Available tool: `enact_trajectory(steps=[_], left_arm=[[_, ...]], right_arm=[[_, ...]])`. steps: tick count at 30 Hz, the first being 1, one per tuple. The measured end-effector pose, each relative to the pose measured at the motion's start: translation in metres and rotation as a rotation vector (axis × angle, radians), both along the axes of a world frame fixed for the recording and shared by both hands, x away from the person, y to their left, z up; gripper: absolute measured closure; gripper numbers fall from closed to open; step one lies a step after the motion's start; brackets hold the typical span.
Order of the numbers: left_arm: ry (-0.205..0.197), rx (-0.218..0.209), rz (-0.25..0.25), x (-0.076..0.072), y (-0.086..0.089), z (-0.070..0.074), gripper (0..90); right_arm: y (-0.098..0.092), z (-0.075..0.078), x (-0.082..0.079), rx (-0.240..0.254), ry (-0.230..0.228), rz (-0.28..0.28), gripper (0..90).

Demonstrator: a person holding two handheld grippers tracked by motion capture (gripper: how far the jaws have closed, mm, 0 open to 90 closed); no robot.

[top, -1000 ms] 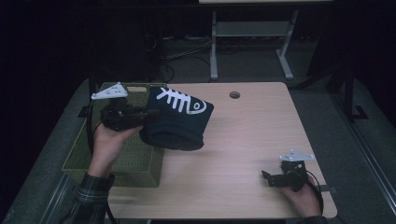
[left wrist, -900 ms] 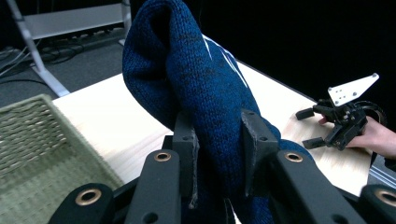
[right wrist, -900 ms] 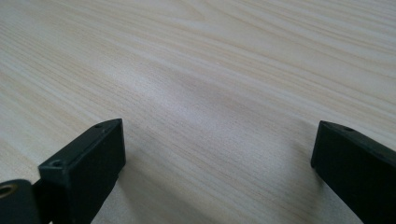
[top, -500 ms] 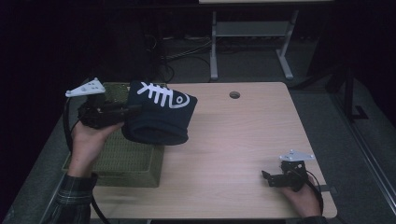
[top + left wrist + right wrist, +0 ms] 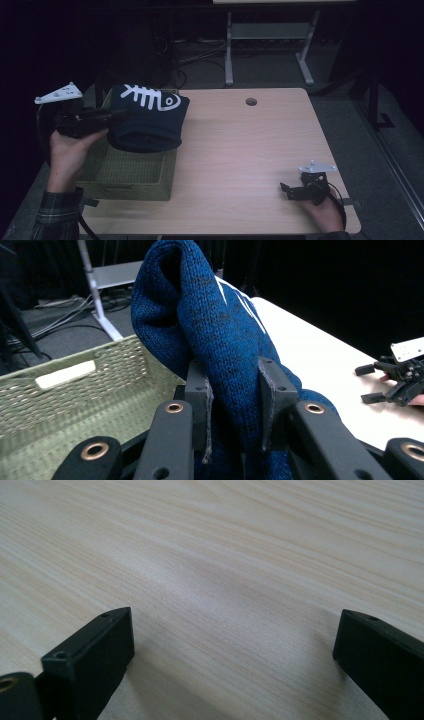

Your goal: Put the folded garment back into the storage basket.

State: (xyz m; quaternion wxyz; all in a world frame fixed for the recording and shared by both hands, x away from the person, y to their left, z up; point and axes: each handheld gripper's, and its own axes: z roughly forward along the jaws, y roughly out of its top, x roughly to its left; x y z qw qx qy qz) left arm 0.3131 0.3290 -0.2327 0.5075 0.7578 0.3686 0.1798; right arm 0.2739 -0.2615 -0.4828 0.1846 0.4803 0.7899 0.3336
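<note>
The left tongs (image 5: pixel 107 120), clamped on the folded blue sweater (image 5: pixel 147 122), have carried it left over the basket (image 5: pixel 125 172), ready to lower, while the right tongs (image 5: pixel 286 190) rest wide.

Your sweater (image 5: pixel 147 125): dark navy knit, white fishbone print on top | your basket (image 5: pixel 125 172): olive-green weave, pale slot handle | your table (image 5: pixel 250 150): light wood grain, dark round hole | your grippers' jaws: black, top plates pale grey | your sleeve (image 5: pixel 55 217): dark plaid
</note>
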Motion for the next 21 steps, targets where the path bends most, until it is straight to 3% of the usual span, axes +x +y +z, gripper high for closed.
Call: enact_trajectory(steps=[9,21], left_arm=[[0.005,-0.003,0.037,-0.004,0.019,-0.001,70.8],[0.05,-0.023,0.049,-0.011,0.035,-0.018,70.8]], right_arm=[[0.0,0.0,0.0,0.0,0.0,0.0,2.6],[0.0,0.0,0.0,-0.002,-0.001,-0.002,2.6]])
